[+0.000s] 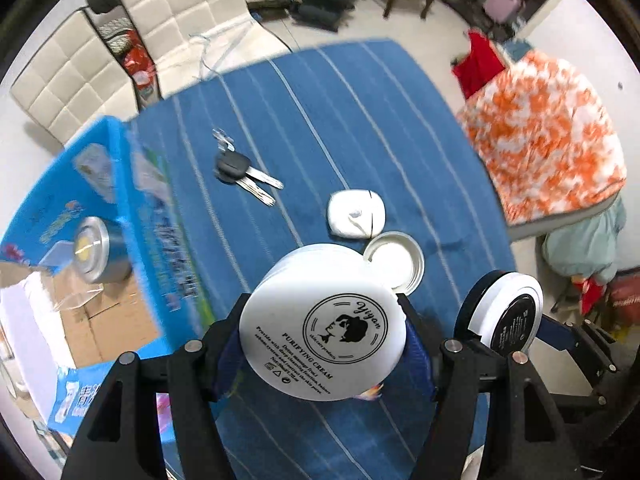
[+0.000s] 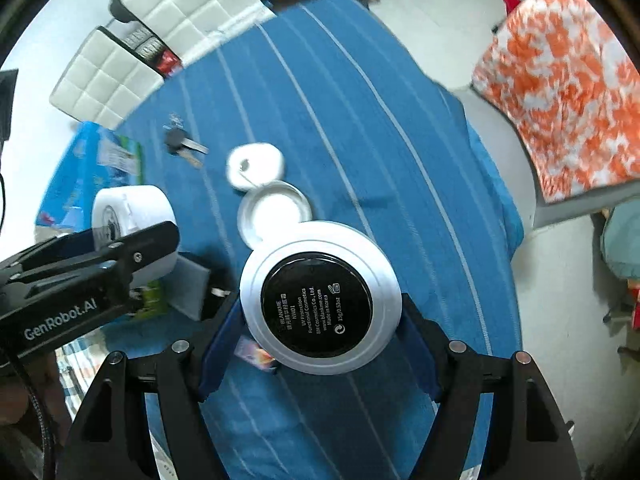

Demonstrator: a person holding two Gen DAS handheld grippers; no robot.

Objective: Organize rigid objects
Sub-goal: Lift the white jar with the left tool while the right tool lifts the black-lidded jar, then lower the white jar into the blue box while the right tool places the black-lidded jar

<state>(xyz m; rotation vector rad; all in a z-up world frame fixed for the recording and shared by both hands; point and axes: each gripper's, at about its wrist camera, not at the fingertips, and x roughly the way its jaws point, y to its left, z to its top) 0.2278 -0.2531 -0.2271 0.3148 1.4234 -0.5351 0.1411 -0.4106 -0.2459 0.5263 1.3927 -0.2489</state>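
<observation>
Two round containers are up off the blue striped worktop [image 1: 352, 120], one in each pair of tongs. The left tongs [image 1: 322, 330] are clamped on a white cream jar [image 1: 320, 328], its printed base turned toward the camera, the blue pads pressing its sides. The right tongs [image 2: 320, 308] are clamped on a silver compact [image 2: 320, 300] with a black label on its underside; the same compact shows at the right of the left wrist view, held between the other tongs.

Below them on the worktop lies a white lid [image 1: 396, 260], open side up, and just beyond it, farther away, a white earbud case [image 1: 356, 214]; seen from the right wrist the two nearly touch. Farther to the left, well apart from these, rest car keys [image 1: 244, 174] with black heads and their blades pointing right.

At the left edge of the worktop stands a blue carton [image 1: 80, 200], open at the top, with a silver tin [image 1: 98, 250] lying inside it. A small colourful card [image 2: 256, 354] lies on the worktop under the right tongs. Beyond the worktop are white padded chairs [image 1: 180, 4], and to the right an orange-and-white blanket [image 1: 548, 136].
</observation>
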